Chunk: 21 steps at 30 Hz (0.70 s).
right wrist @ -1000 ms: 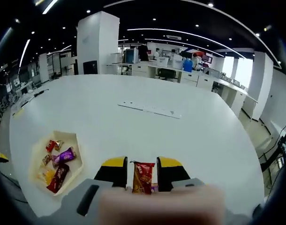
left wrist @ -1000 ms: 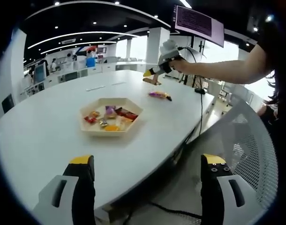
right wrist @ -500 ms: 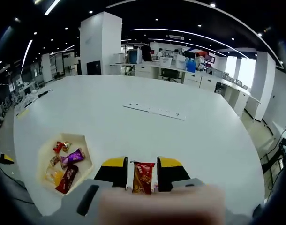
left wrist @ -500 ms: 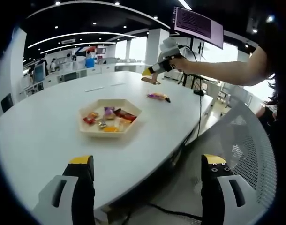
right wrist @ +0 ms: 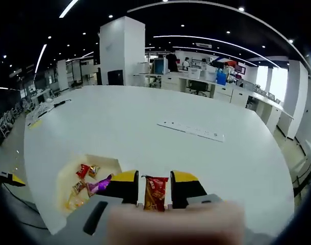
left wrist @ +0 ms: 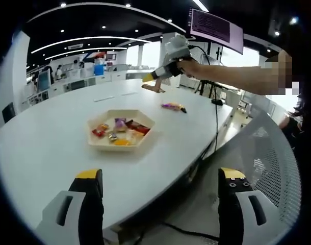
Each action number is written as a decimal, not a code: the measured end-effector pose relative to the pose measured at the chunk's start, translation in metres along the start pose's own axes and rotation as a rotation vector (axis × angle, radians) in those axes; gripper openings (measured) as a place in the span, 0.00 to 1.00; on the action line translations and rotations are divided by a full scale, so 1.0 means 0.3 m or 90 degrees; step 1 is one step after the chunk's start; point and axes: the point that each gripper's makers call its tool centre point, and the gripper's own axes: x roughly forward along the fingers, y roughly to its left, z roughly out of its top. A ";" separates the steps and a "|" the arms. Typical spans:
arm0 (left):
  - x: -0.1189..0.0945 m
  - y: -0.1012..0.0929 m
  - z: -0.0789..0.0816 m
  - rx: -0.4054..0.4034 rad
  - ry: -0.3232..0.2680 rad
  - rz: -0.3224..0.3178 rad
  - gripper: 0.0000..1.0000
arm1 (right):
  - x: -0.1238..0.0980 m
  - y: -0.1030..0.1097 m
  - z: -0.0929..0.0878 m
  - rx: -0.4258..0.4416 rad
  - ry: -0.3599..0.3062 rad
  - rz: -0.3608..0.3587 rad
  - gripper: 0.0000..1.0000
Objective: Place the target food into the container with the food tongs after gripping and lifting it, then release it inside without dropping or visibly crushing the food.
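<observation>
In the left gripper view, the left tool (left wrist: 159, 201) rises from the bottom with its two yellow-tipped jaws spread wide and nothing between them; it sits off the near edge of the white desk (left wrist: 48, 138), over the floor, beside a white mesh chair (left wrist: 270, 153). Farther in on the desk lies a shallow hexagonal tray (left wrist: 122, 130) holding several wrapped sweets in red, purple and yellow. Beyond the tray, a purple-and-yellow wrapped sweet (left wrist: 173, 106) lies alone on the desk. Past that, a person's arm (left wrist: 232, 76) reaches in from the right, holding the right tool (left wrist: 151, 81) above the desk, with a small reddish packet hanging at its tip.

In the right gripper view, the right tool (right wrist: 151, 185) is clenched on a red snack packet (right wrist: 155, 193), which stands upright between the two yellow-tipped jaws, lifted above the desk (right wrist: 196, 153). Just left of the jaws, lower down, the tray (right wrist: 69, 176) rests on the desk with its sweets (right wrist: 89, 178) inside; the left jaw overlaps its right side. Farther off a flat white strip (right wrist: 192, 131) lies on the desk, and behind it are office workstations and a white pillar (right wrist: 122, 56).
</observation>
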 end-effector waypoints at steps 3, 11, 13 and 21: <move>-0.001 0.000 0.001 0.000 0.000 0.001 0.90 | 0.011 0.060 0.023 -0.009 -0.006 0.022 0.23; -0.002 -0.001 0.003 0.000 -0.003 0.000 0.90 | 0.036 0.187 0.085 -0.020 -0.025 0.068 0.23; -0.002 0.001 0.005 0.000 -0.004 0.002 0.90 | 0.043 0.213 0.094 -0.017 -0.026 0.078 0.23; -0.003 0.001 0.006 0.002 -0.005 0.003 0.90 | 0.061 0.290 0.130 -0.030 -0.033 0.106 0.23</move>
